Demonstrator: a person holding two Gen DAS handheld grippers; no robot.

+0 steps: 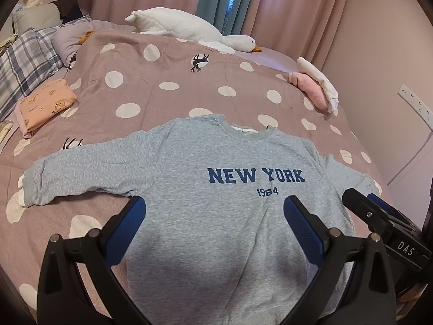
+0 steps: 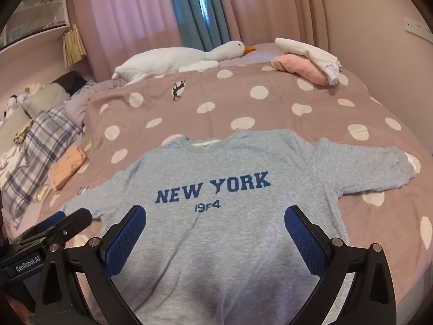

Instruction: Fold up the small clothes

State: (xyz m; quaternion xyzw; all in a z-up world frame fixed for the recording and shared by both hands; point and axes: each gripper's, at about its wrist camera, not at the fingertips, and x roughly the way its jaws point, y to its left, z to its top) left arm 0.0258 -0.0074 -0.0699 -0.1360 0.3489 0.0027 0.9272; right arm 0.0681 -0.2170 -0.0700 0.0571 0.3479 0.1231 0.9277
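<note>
- A grey sweatshirt (image 1: 216,216) is seen spread flat, print up, across the lower centre of the bed (image 1: 162,81); no fold has been made on it yet.
- Both sleeves are laid outward.
- The left claw (image 1: 213,224) and right claw (image 2: 215,233) are held wide apart above the hem, gripping nothing.
- A folded peach garment (image 1: 46,103) at left is judged done; a pink and white pile (image 1: 316,84) at upper right is left.
- A plush goose (image 1: 189,29) is set well clear.

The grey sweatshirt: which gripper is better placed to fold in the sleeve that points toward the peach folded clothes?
Probably left: the left gripper hangs open nearer that sleeve of the sweatshirt.
</note>
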